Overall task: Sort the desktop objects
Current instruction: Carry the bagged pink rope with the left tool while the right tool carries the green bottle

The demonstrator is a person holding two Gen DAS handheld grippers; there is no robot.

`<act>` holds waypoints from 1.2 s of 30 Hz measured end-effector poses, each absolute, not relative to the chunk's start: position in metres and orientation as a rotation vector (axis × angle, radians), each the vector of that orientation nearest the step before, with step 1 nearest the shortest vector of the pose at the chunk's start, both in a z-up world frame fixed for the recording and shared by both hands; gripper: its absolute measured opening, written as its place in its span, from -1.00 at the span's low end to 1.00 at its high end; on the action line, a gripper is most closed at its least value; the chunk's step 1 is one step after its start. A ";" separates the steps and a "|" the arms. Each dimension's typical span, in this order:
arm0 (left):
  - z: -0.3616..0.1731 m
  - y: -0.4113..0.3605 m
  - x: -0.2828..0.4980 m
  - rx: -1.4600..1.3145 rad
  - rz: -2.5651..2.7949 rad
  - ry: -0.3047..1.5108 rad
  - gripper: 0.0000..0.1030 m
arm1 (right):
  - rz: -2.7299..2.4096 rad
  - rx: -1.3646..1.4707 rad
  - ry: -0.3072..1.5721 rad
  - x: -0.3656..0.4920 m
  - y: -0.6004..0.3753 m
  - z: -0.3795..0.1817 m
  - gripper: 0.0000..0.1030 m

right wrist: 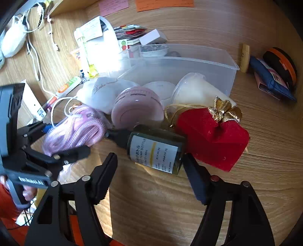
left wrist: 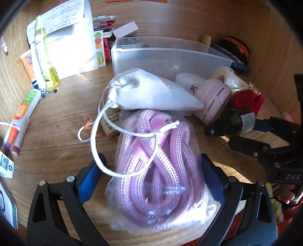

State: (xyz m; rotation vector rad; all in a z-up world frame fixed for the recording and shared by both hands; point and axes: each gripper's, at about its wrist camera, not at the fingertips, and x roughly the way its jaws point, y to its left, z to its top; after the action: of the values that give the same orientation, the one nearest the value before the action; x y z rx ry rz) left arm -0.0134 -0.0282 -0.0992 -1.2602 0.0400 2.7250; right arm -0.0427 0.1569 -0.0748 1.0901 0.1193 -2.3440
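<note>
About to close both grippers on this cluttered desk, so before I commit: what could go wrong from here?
1. The white drawstring cord from the cloth pouch loops over the bagged pink rope between the left gripper fingers; lifting the bag may drag the pouch.
2. The dark bottle lies on its side against the red velvet box; the right gripper may roll it or shove the box.

A home desk: a wood-grain desktop cluttered with personal things, such as a sunscreen tube, a red velvet gift box, sticky notes and a charging cable.
</note>
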 end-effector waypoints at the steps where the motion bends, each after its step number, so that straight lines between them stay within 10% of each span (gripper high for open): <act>1: -0.099 -0.027 -0.014 -1.259 2.723 0.048 0.90 | -2.337 1.092 0.106 -0.044 0.157 -0.075 0.22; 15: -0.095 -0.027 -0.012 -1.187 2.718 0.069 0.25 | -2.351 1.012 0.121 -0.044 0.162 -0.073 0.10; 36: -0.052 -0.011 0.024 -1.037 2.675 -0.004 0.09 | -2.401 0.874 0.099 -0.030 0.183 -0.041 0.10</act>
State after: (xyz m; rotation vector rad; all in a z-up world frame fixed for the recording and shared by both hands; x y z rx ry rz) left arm 0.0238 -0.0110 -0.0516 -1.0367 -0.0043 2.6754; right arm -0.0299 0.1826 -0.0409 0.8739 0.0986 -2.4013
